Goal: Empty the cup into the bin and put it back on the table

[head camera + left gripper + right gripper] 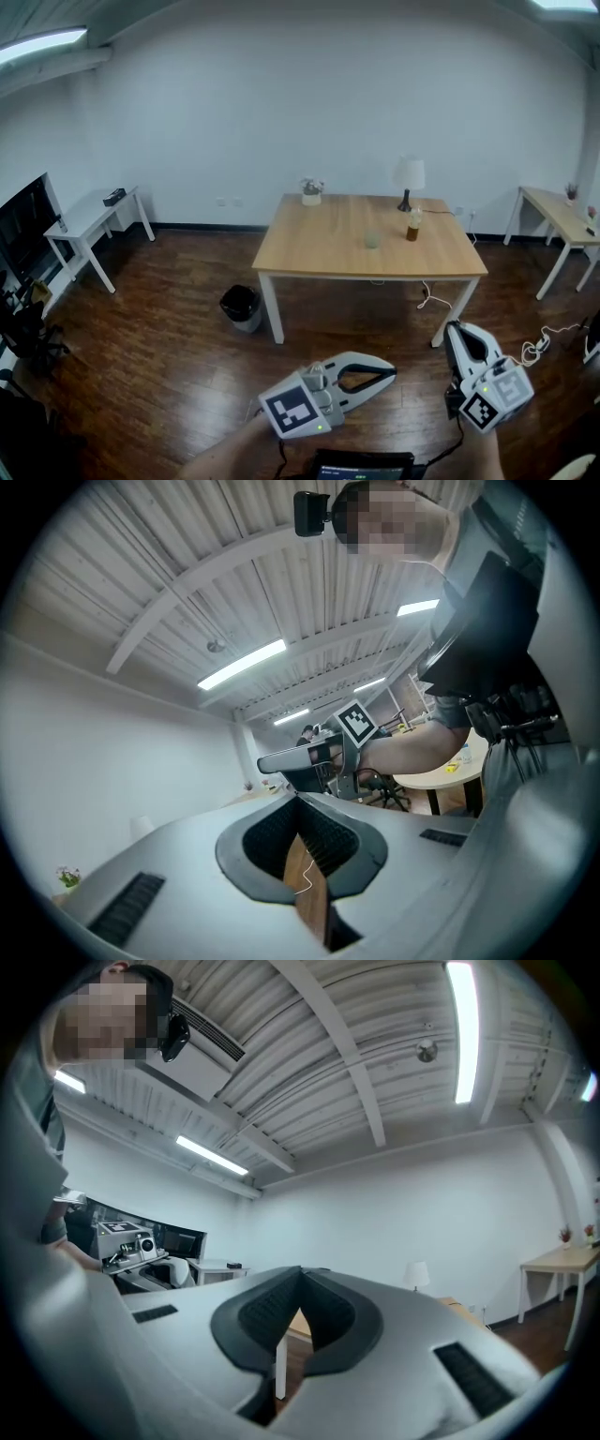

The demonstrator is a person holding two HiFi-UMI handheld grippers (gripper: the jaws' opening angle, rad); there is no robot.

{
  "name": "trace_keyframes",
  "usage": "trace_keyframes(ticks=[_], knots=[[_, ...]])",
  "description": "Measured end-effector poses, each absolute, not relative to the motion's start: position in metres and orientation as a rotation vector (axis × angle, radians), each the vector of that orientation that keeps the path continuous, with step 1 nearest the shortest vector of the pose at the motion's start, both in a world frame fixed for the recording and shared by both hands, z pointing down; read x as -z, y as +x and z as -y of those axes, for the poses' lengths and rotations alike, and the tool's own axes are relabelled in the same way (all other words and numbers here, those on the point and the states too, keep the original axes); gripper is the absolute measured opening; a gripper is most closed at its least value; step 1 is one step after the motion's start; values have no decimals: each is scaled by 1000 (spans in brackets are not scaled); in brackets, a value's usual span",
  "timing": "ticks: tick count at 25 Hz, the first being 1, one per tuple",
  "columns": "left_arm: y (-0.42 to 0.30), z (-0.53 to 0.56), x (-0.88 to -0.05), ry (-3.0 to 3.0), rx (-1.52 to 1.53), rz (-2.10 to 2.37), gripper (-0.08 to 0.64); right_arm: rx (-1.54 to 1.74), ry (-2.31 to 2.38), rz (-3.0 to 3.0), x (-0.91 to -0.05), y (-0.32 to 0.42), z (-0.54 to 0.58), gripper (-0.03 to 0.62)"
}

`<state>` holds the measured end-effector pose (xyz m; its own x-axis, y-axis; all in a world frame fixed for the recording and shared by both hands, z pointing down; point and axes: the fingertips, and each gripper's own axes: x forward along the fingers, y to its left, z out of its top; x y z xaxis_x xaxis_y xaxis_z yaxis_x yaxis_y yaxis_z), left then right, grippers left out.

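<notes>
A pale translucent cup stands on the wooden table across the room, right of its middle. A black bin sits on the floor by the table's front left leg. Both grippers are held low, well short of the table. My left gripper points right with its jaws closed together and nothing between them; its tips meet. My right gripper points toward the table, also shut and empty, its tips touching. The right gripper's marker cube shows in the left gripper view.
On the table stand a brown bottle, a white lamp and a small potted plant. A white side table and a monitor are at the left, another table at the right. Cables lie on the floor.
</notes>
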<state>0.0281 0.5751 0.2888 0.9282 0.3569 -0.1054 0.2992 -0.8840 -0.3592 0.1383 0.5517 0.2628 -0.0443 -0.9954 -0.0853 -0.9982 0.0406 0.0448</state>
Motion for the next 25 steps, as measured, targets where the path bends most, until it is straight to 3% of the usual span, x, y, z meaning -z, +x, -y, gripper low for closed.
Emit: trace_keyframes(ticks=[13, 25], knots=[[86, -449, -291, -2755, -256, 500, -8, -114, -2207, -2227, -276, 202, -432, 3], [194, -344, -291, -2792, -236, 410, -8, -79, -2105, -2263, -281, 308, -324, 3]])
